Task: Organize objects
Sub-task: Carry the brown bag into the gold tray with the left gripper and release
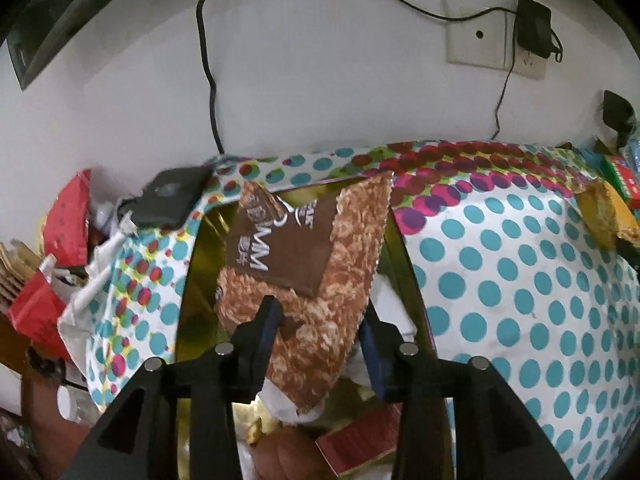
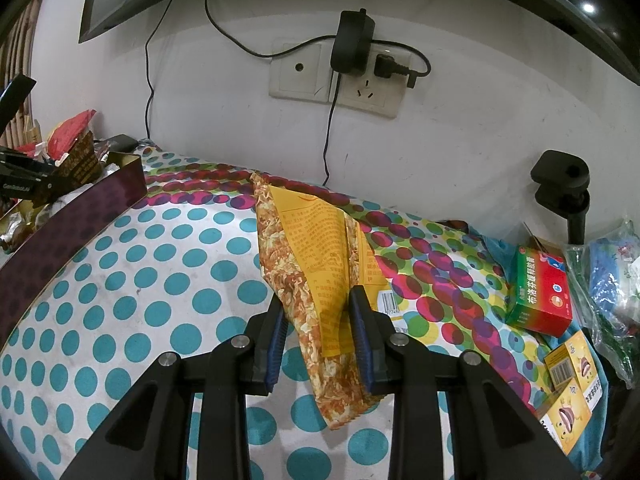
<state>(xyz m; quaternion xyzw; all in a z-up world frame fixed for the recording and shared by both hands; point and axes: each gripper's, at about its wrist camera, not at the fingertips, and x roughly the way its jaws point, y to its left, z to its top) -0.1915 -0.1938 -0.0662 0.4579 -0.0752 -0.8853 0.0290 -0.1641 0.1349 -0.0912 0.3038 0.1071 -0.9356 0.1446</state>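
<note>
Left wrist view: the left gripper [image 1: 320, 322] stands part open over the gold-lined box [image 1: 188, 280]; the brown snack packet [image 1: 304, 264] lies between the jaws, long axis running ahead, seemingly released.

Right wrist view: the right gripper [image 2: 318, 330] is clamped on the yellow snack packet [image 2: 316, 264], which stretches forward; the box sits far left.

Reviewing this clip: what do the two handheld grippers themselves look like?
Both look alike. The left gripper and right gripper have matte black angular frames with triangular cut-outs and round silver bolt heads along the top. Their fingers are black with ribbed blue pads on the inner faces. No cables, sleeves or hands show.
</note>
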